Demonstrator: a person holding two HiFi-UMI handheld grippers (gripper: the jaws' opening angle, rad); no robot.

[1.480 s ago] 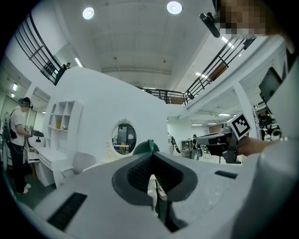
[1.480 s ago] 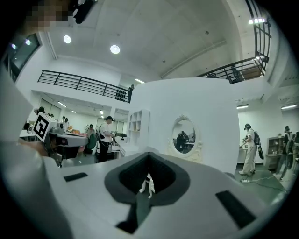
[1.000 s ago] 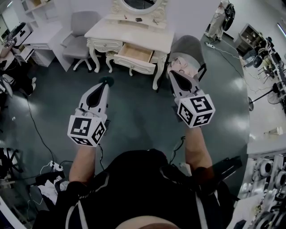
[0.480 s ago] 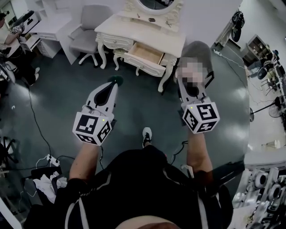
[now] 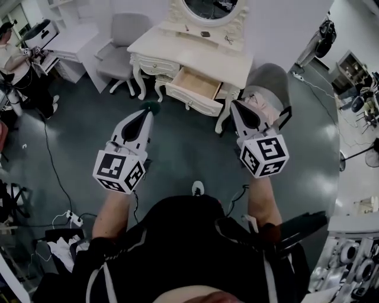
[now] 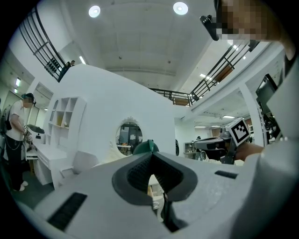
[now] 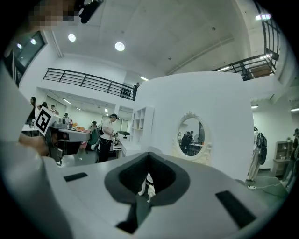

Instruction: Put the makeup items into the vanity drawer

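Note:
The white vanity (image 5: 177, 50) stands ahead with its drawer (image 5: 190, 99) pulled open and a bare wooden bottom. Two small dark items (image 5: 205, 34) lie on its top near the mirror (image 5: 210, 7). My left gripper (image 5: 149, 112) is held out short of the vanity, shut on a dark green item (image 5: 152, 107) that sticks out past the tips (image 6: 145, 147). My right gripper (image 5: 233, 104) is level with it on the right, jaws together. In the right gripper view a small white item with a dark band (image 7: 147, 183) sits between the pads.
A grey chair (image 5: 121, 41) stands left of the vanity. Another grey chair (image 5: 269, 89) with pink stuff on it is right of it, close to my right gripper. A person (image 5: 15, 59) stands at a desk far left. Cables (image 5: 47, 154) trail over the dark floor.
The vanity has come nearer and slid right in the head view as I walked toward it. Both grippers kept their pose and stayed shut.

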